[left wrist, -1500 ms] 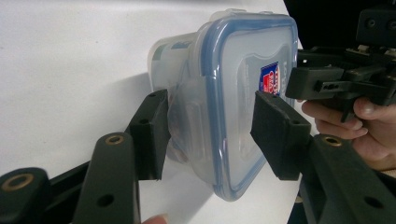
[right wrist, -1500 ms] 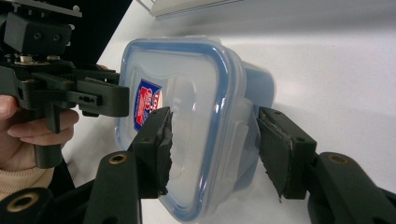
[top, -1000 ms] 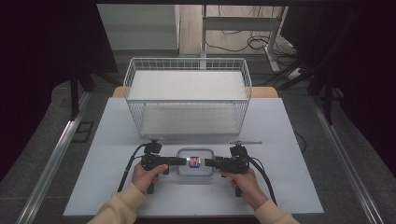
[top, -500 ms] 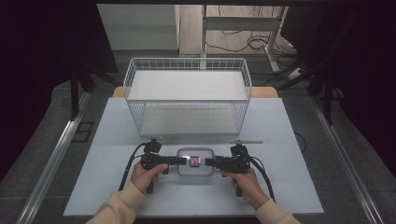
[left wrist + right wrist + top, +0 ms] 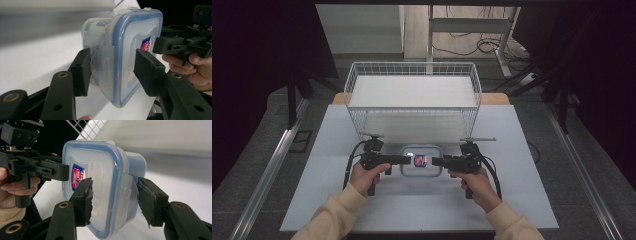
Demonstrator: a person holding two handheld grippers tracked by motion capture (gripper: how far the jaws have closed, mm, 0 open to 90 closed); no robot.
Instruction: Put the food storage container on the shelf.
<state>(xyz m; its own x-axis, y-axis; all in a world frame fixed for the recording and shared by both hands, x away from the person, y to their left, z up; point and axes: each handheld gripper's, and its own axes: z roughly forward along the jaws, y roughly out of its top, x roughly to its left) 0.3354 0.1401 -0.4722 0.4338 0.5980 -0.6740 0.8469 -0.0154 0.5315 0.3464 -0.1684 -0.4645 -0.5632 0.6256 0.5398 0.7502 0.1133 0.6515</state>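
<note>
A clear plastic food container (image 5: 421, 161) with a blue-rimmed snap lid sits on the white tabletop (image 5: 337, 150) near its front edge, just in front of a white wire basket (image 5: 412, 100). The left hand-held gripper (image 5: 404, 160) and the right hand-held gripper (image 5: 437, 161) meet it from opposite sides. Each has its jaws apart, straddling a side latch flap of the container.

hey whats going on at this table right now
A person holds a gripper in each hand and has brought both to a small clear food container with a blue-rimmed lid, lying on the white table in front of a white wire basket. The left gripper and right gripper each have open jaws straddling a side latch flap of the container. The lid looks on.
</note>
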